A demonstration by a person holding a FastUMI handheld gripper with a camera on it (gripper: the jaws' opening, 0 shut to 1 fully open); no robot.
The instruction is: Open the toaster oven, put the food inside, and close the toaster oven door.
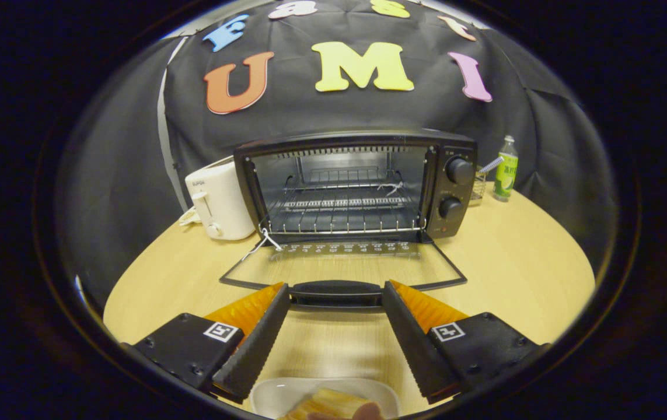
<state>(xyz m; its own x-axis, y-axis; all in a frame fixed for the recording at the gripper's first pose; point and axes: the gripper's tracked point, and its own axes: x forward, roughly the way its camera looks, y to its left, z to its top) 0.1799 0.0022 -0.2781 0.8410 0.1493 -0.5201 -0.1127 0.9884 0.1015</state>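
The black toaster oven [356, 184] stands on the wooden table [520, 262] with its glass door [345, 265] folded flat down toward me. A wire rack [342, 204] shows inside its bare cavity. The door's black handle [336, 293] lies just ahead of my fingertips, spanning the gap between them. My gripper [336, 291] is open, with nothing between its fingers. Close under the gripper, between the finger bases, sits a white dish [275, 396] with yellowish food [333, 402] in it.
A white pop-up toaster [219, 201] stands left of the oven, touching its side. Right of the oven stand a small wire holder [478, 184] and a green bottle [506, 169]. A white string [266, 239] hangs at the door's left hinge.
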